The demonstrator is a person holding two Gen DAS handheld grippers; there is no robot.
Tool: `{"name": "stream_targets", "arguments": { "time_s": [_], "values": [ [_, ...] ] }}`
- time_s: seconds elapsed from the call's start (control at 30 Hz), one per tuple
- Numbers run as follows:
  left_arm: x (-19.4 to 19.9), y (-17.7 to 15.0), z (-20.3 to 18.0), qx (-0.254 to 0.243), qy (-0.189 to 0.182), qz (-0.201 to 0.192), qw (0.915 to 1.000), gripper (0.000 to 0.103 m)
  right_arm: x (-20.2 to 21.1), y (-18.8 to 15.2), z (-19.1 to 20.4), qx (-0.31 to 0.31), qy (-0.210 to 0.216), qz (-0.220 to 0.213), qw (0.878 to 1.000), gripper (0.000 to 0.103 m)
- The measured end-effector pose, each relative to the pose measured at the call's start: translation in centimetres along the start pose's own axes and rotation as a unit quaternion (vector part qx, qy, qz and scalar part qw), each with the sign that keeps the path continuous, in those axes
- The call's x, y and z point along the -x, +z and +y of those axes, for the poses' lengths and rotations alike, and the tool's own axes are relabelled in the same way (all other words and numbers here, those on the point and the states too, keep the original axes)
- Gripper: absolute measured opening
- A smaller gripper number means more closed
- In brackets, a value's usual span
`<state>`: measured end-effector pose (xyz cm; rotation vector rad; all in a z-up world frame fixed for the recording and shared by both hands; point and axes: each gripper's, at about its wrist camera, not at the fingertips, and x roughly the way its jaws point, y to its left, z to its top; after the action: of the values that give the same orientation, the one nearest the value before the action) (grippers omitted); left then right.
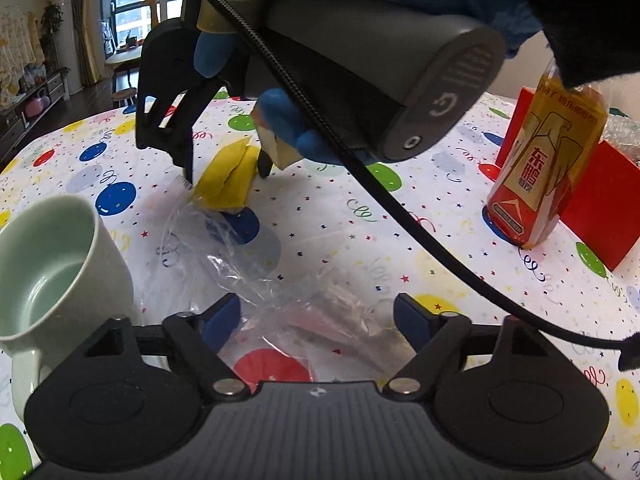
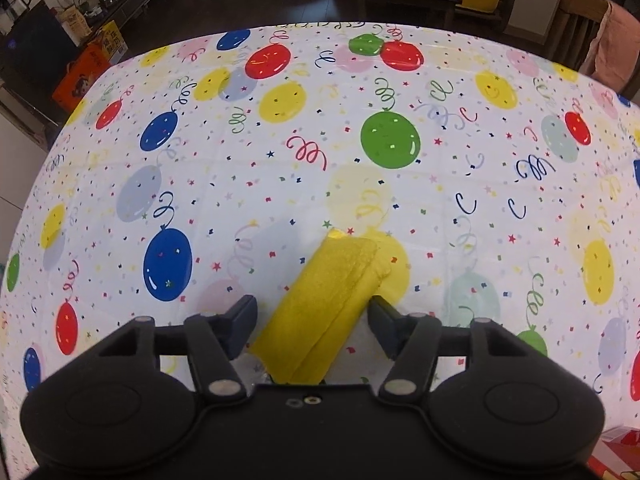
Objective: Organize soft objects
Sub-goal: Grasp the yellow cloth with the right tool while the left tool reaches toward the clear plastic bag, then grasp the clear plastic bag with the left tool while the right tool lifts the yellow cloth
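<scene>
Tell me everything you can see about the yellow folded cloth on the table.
The yellow cloth is a soft, slightly fuzzy fabric folded into a thick, layered, elongated bundle. It rests on the balloon-print tablecloth, angled away from the right gripper, whose open fingers straddle its near end without clearly pinching it. In the left wrist view its lower edge meets the mouth of a crumpled clear plastic bag.

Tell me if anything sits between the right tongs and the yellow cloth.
Nothing visible does. The folded cloth already lies between the open fingers of the right tongs on the table. In the left view, a clear bag lies by the cloth's near end, not between them.
</scene>
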<state>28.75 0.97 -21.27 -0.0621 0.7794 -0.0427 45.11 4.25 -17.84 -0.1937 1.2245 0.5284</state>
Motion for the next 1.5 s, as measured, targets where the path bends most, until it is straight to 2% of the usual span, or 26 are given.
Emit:
{"name": "stream_targets", "arguments": {
  "time_s": [0.07,0.1,0.3,0.57,0.8,1.13,1.5],
  "values": [
    [0.0,0.0,0.1,0.002,0.003,0.001,1.0000,0.076,0.0,-0.1,0.1,0.008,-0.009,-0.002,1.000,0.056],
    [0.0,0.0,0.1,0.003,0.004,0.000,1.0000,0.069,0.1,-0.2,0.1,0.010,-0.009,-0.003,1.000,0.054],
    [0.2,0.0,0.3,0.008,0.009,-0.001,0.9999,0.059,0.6,-0.9,-0.2,0.008,-0.004,-0.001,1.000,0.042],
    [0.8,0.1,0.5,0.019,0.005,-0.004,0.9998,0.048,1.9,-2.1,-1.0,0.005,0.002,-0.011,1.000,0.040],
    [1.2,0.3,0.5,0.031,-0.004,-0.005,0.9995,0.039,4.8,-3.5,-2.0,0.003,0.021,-0.027,0.999,0.038],
    [2.4,0.8,0.4,0.047,-0.010,-0.006,0.9988,0.037,9.9,-6.4,-3.3,0.004,0.045,-0.050,0.998,0.038],
    [6.1,1.8,-0.6,0.051,-0.022,-0.020,0.9983,0.037,16.8,-9.8,-4.8,0.014,0.075,-0.080,0.994,0.038]
  ]
}}
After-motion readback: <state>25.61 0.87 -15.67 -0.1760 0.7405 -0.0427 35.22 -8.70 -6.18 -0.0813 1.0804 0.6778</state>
